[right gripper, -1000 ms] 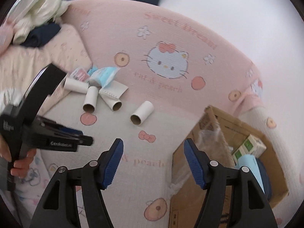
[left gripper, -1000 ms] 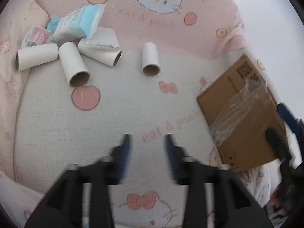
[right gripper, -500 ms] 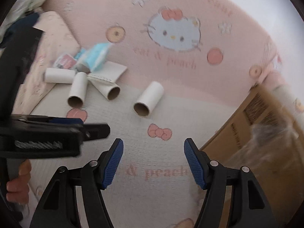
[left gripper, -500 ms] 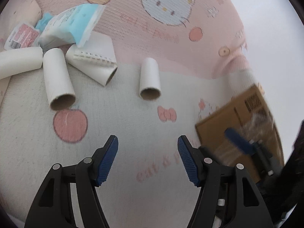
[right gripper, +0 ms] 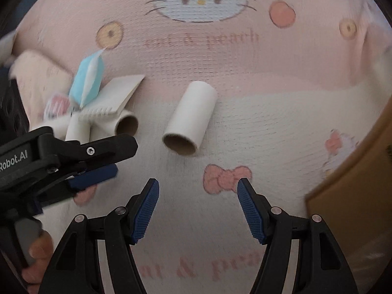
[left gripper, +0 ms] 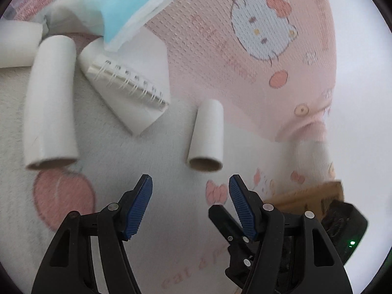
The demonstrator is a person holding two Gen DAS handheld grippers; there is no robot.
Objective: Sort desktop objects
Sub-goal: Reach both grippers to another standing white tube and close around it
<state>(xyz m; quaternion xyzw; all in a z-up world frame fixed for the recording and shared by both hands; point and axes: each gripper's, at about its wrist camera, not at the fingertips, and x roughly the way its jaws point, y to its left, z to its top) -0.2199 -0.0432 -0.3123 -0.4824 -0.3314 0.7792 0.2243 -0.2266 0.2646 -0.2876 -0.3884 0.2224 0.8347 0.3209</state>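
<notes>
A lone white cardboard tube (left gripper: 207, 134) lies on the Hello Kitty blanket, just ahead of my open, empty left gripper (left gripper: 190, 188); it also shows in the right wrist view (right gripper: 189, 120), ahead of my open, empty right gripper (right gripper: 198, 191). To the left lies a pile: more white tubes (left gripper: 50, 104), a spiral notebook (left gripper: 133, 83) and a blue-and-white packet (left gripper: 117, 12). The same pile shows in the right wrist view (right gripper: 98, 105), partly behind the left gripper (right gripper: 93, 164).
A brown cardboard box stands at the right (right gripper: 355, 176), its corner also in the left wrist view (left gripper: 306, 193). The pink and white blanket (right gripper: 269, 122) covers the whole surface. A white wall (left gripper: 362, 98) lies beyond its right edge.
Both grippers have moved forward and down toward the lone tube, which now looks much larger. The left gripper has opened wider than a second ago.
</notes>
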